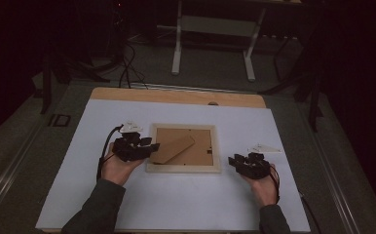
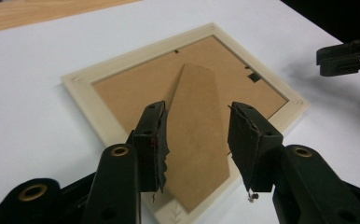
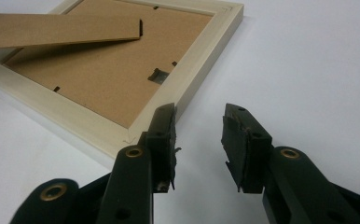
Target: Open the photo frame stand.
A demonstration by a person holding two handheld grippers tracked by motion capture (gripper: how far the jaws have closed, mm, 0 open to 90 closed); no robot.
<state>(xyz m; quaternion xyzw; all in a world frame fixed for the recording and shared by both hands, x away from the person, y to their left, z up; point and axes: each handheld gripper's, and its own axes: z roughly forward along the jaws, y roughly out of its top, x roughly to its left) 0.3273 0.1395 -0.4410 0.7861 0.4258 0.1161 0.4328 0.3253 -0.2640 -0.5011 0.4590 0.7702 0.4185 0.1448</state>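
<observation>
While frame (image 1: 183,147) is lying face-down mid-mat, both tongs are waiting open beside it.

Back w/ its stand (image 2: 197,135) is facing up, prob. so the stand can be worked; stand is lifting off the backing, free end toward frame's left side. L gripper (image 2: 197,140) is hovering over that stand, jaws apart either side, pads not pressing it. R gripper (image 3: 198,147) is sitting just off frame's right corner, jaws apart, nothing between, likely ready to steady the frame.

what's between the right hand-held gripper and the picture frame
Nothing: in the high view, bare white table cover separates the right hand-held gripper from the picture frame.
</observation>
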